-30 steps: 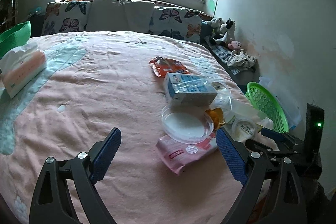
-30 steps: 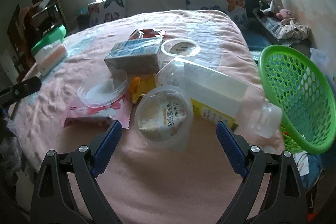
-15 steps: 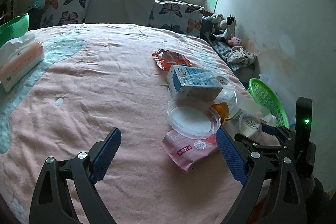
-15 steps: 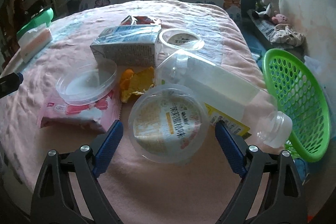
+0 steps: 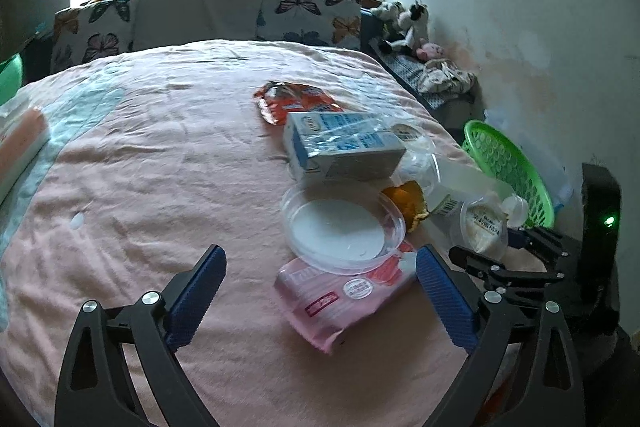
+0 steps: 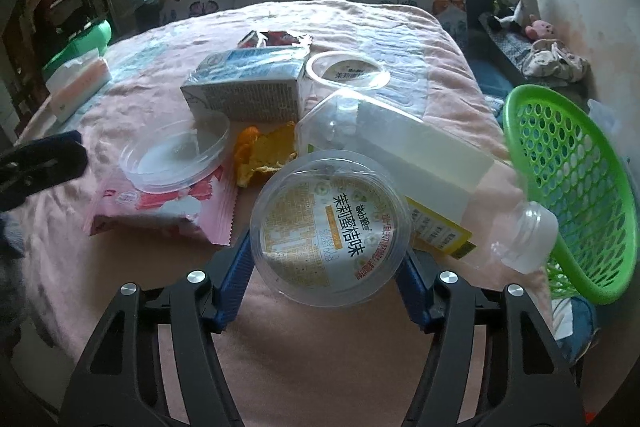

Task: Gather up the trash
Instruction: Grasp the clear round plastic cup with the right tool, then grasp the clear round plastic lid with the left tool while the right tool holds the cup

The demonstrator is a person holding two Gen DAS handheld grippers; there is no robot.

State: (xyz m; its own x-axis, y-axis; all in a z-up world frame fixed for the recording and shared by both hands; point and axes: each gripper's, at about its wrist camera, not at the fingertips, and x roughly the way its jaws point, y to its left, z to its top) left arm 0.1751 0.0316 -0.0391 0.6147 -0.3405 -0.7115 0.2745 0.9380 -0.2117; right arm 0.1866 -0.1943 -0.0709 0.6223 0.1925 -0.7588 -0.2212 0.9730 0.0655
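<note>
Trash lies in a heap on the pink bedspread (image 5: 160, 187). My right gripper (image 6: 326, 273) is shut on a clear plastic cup (image 6: 330, 227) with a yellow label, a finger on each side. Behind it lie a clear bottle (image 6: 404, 163), orange peel (image 6: 260, 155), a clear lid (image 6: 176, 155), a pink wrapper (image 6: 160, 207), a blue-and-white carton (image 6: 248, 87) and a second cup (image 6: 348, 71). My left gripper (image 5: 318, 291) is open and empty, just short of the pink wrapper (image 5: 344, 295) and the lid (image 5: 340, 227). A green basket (image 6: 572, 187) stands at the right of the bed.
A red snack bag (image 5: 292, 99) lies behind the carton. A tissue pack (image 6: 78, 83) is at the bed's left side. Pillows (image 5: 200, 11) line the headboard. Soft toys (image 5: 404, 23) sit by the right wall.
My right gripper has moved forward and closed on the labelled cup. My left gripper has come closer to the pink wrapper and the lid, still open.
</note>
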